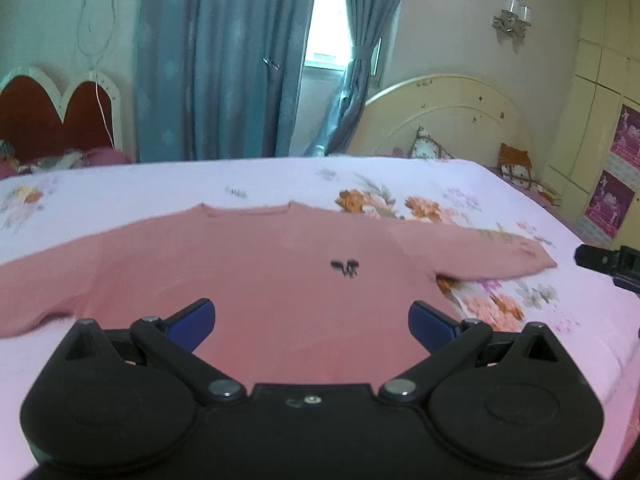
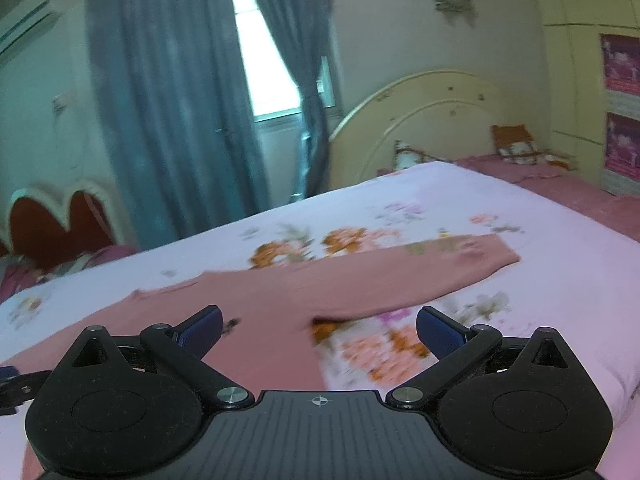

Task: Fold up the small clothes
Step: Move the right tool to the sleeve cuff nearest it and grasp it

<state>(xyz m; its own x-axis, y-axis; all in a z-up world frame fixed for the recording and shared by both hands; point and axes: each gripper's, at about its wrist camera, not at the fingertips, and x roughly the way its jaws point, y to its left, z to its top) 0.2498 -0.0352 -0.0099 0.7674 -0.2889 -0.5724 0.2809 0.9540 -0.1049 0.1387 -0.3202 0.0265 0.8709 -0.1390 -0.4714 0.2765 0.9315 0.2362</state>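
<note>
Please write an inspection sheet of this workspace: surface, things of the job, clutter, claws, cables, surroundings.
Surface: bed under a floral sheet, flat.
Job's things: pink sweater lying face up, both sleeves spread out, not folded yet; right sleeve reaches toward the bed's edge.
Clutter: nothing seen on the sheet; pillows at the headboard.
Claws: left claw open above the sweater's lower part, holding nothing; right claw open, empty, over the sweater's right side.
Cables: white cable hanging on the far wall.
Surroundings: blue curtains, window, wall lamp, wardrobe with posters.
</note>
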